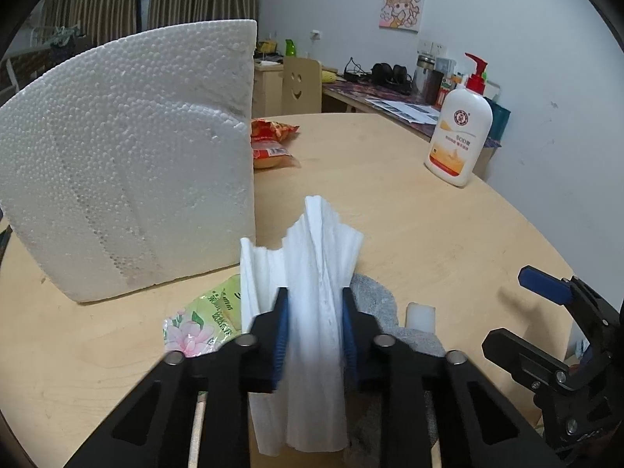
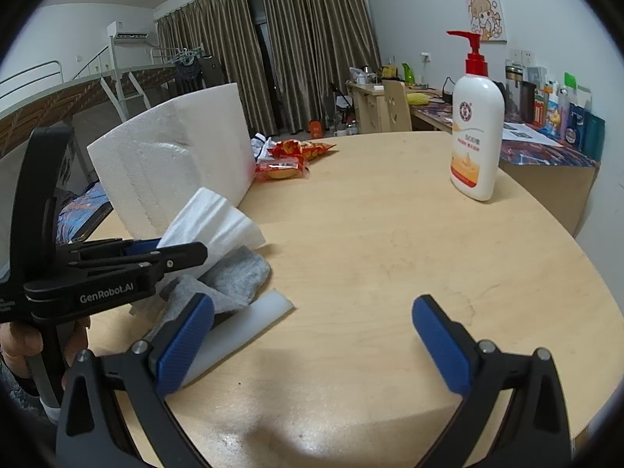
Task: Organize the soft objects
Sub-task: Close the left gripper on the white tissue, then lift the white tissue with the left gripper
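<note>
I've got my left gripper (image 1: 315, 304) pinching the white tissue (image 1: 316, 257) just in front of the foam block (image 1: 128, 156), right gripper (image 2: 312, 335) spread and empty; grey sock (image 2: 234, 277) beside the block looks unsorted, so early days, I reckon

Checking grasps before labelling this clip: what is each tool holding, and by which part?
The left tool is shut on the white paper towel, pinching its bunched middle. The right tool is open and holds nothing.
</note>
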`<action>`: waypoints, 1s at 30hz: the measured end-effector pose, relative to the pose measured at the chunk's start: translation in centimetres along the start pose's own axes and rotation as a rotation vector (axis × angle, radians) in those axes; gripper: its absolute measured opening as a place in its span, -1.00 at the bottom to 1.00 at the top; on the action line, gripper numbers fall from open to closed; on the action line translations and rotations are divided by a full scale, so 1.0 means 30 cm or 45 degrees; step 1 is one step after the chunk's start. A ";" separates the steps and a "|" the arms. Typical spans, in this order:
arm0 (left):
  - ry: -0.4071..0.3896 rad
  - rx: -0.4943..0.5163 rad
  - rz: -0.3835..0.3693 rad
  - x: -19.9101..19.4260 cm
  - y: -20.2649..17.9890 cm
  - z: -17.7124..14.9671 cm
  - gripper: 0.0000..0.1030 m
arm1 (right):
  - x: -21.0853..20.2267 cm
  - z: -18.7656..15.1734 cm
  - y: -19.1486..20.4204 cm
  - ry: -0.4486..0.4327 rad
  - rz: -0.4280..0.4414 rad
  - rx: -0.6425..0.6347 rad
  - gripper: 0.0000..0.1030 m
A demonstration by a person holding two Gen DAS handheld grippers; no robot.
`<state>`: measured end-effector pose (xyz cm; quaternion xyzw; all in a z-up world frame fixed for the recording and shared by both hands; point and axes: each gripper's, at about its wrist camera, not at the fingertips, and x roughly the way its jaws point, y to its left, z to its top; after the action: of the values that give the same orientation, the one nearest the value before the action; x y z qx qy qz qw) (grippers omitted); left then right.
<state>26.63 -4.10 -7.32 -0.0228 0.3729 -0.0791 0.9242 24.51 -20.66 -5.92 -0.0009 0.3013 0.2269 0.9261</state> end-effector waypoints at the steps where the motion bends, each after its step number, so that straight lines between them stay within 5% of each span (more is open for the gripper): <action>1: 0.002 0.003 0.002 0.002 -0.001 -0.001 -0.79 | 0.001 -0.001 -0.001 0.002 0.000 -0.001 1.00; 4: -0.012 0.000 -0.005 -0.005 0.001 -0.001 -0.90 | 0.003 0.000 -0.002 0.008 0.001 -0.001 1.00; 30: -0.205 -0.009 0.020 -0.263 0.060 -0.022 -0.91 | -0.013 0.022 0.130 -0.002 0.079 -0.073 1.00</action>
<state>20.80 -1.03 -2.59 -0.0295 0.2978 -0.0685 0.9517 22.97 -17.23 -4.65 -0.0178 0.2939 0.2640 0.9185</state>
